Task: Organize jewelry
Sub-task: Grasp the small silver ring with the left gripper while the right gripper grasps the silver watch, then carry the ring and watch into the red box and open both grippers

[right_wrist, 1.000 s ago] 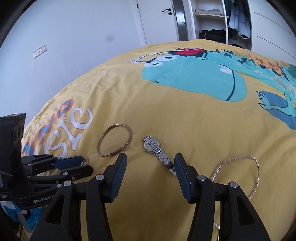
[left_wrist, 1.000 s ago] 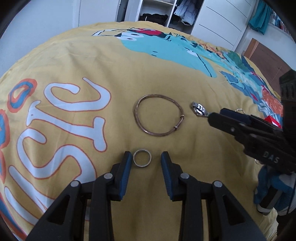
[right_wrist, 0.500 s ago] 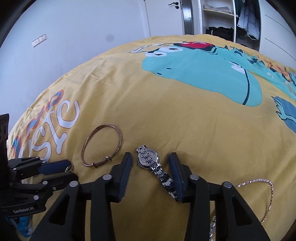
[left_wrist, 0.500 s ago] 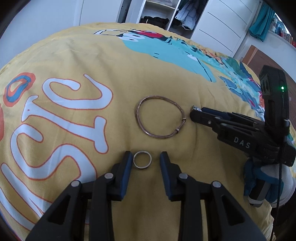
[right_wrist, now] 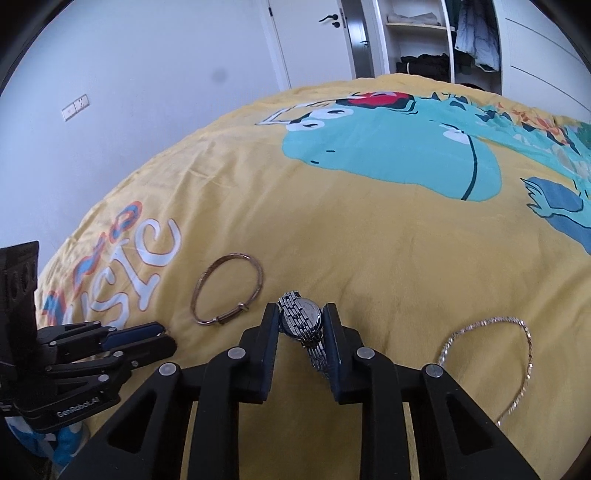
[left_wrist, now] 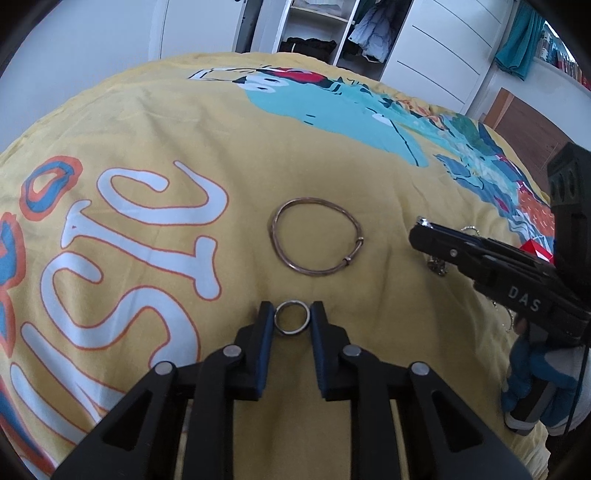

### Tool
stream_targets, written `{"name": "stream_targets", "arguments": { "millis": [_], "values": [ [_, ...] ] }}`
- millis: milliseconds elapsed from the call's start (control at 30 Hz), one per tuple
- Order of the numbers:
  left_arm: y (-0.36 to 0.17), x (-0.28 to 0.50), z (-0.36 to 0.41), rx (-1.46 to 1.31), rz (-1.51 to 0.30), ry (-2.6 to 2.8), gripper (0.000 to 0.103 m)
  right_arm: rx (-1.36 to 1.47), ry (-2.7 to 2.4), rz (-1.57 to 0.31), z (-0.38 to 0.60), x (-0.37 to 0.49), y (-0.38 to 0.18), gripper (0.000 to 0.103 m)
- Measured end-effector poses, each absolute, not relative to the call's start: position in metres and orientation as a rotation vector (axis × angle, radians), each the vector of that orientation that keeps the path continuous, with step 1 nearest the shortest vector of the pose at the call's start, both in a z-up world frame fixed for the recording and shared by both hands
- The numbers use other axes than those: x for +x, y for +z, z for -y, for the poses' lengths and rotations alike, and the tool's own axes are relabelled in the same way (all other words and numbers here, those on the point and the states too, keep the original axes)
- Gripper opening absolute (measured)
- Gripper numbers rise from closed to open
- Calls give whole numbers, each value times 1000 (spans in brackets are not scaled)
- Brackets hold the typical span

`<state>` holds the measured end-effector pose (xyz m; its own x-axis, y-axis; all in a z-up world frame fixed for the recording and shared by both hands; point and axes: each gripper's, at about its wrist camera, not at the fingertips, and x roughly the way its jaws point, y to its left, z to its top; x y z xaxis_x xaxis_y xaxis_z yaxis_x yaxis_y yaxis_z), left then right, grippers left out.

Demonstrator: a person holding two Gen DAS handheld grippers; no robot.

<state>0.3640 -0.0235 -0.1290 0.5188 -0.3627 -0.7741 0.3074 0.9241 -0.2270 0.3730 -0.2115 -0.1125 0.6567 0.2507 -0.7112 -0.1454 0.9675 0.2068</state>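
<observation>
A small silver ring [left_wrist: 279, 323] lies on the yellow bedspread [left_wrist: 184, 122] between the blue pads of my left gripper [left_wrist: 293, 314]. Its jaws are closing and both pads touch the ring's sides. Just beyond it rests a copper bangle [left_wrist: 314, 272], also visible as a bangle [right_wrist: 225, 317] in the right wrist view. My right gripper [right_wrist: 301, 314] is closing on a silver watch [right_wrist: 301, 314], with its pads against the round case and the strap [right_wrist: 317, 354] trailing back between the fingers. From the left wrist view the right gripper [left_wrist: 419, 227] shows at the right.
A thin gold chain necklace [right_wrist: 528, 339] lies on the bedspread to the right of the right gripper. A gloved hand [left_wrist: 535, 384] holds the right tool. Behind the bed are a white door [right_wrist: 314, 37] and an open wardrobe [left_wrist: 325, 33].
Both pairs of jaws have narrowed: the left ones onto the ring, the right ones onto the watch. The right gripper moved forward so the watch case came between its pads.
</observation>
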Motion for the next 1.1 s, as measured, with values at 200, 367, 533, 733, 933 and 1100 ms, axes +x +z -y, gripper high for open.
{"name": "stream_targets", "arguments": {
  "millis": [200,367,533,733,933,1100],
  "values": [
    [-111,349,25,-43,-929,-398,18,180,227,-800,210,347,-92,24],
    [-86,331,28,-27,-908,-401,18,205,223,-771,211,319,-68,24],
    [-56,308,37,-11,-880,-415,18,218,210,-734,220,286,-38,24],
    [-22,278,64,12,-847,-459,18,233,169,-686,246,242,-4,24],
    [1,251,131,40,-832,-553,18,236,78,-661,307,193,15,24],
    [3,239,205,58,-846,-653,18,220,-23,-675,376,163,18,24]
  ]
}}
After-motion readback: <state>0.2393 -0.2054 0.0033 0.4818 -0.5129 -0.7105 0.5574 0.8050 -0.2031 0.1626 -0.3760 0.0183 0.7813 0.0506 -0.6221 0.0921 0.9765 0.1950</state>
